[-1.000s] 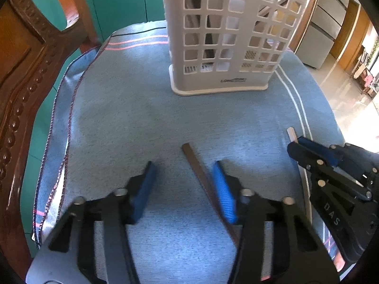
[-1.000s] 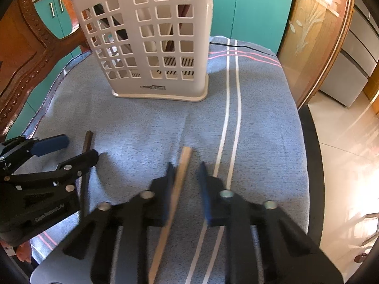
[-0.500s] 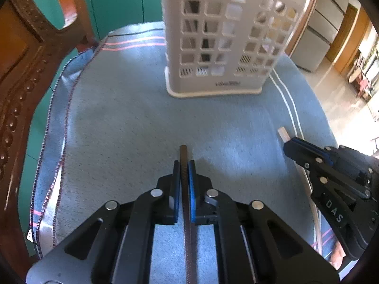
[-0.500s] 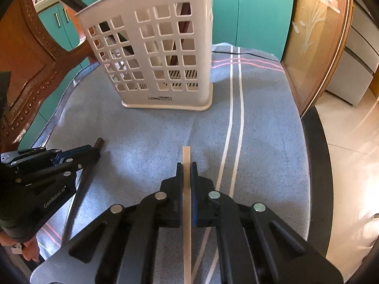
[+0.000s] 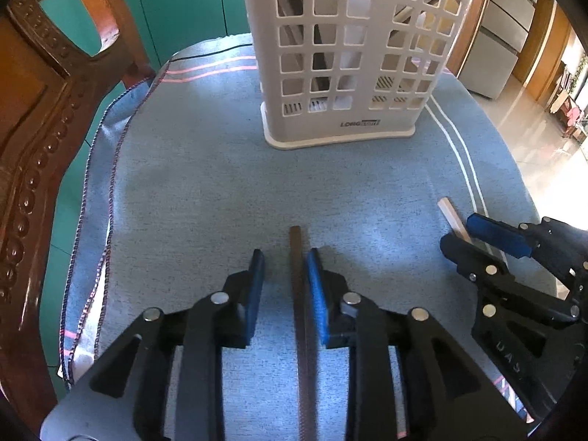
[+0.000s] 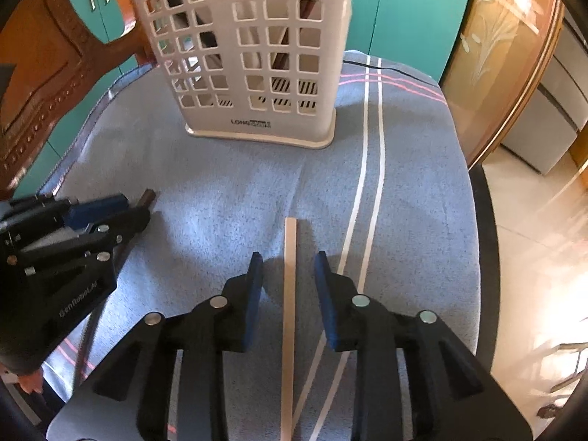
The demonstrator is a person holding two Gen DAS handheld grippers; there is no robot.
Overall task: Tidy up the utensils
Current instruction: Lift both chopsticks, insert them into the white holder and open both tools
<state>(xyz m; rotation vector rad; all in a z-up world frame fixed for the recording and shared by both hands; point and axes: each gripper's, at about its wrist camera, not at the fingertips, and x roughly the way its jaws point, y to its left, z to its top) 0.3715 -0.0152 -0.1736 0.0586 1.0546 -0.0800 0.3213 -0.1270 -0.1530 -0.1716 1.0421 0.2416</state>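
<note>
L gripper (image 5: 283,257): jaws standing apart w/ a moderate gap, straddling the dark chopstick (image 5: 299,294); the stick is lying nearer the blue R-side pad, prob. touching it, w/ clear space on the other side. Not clamping anything.
R gripper (image 6: 288,261): jaws apart too, straddling the pale chopstick (image 6: 289,275), which is sitting roughly mid-gap, touching neither pad as far as I can tell.
Dark chopstick: lying flat on the blue cloth (image 5: 205,191), tip pointing toward the basket.
Pale chopstick: lying flat on the cloth just beside the white double stripe (image 6: 362,191), tip also pointing basket-ward.
Basket (image 5: 352,73): white perforated utensil holder, standing upright at the far side of the cloth, well apart from both sticks; some long items are showing thru the holes, can't tell which compartment.
Step (judgement): both grippers are lining up for the pickup; grasp not yet made.
Next move (judgement): L needs centring on its stick, then both closing squarely, lifting, tipping the sticks upright and dropping them in over the basket rim.
Surroundings: carved wooden chair (image 5: 40,110) at left, teal cabinets (image 6: 415,11) behind.
</note>
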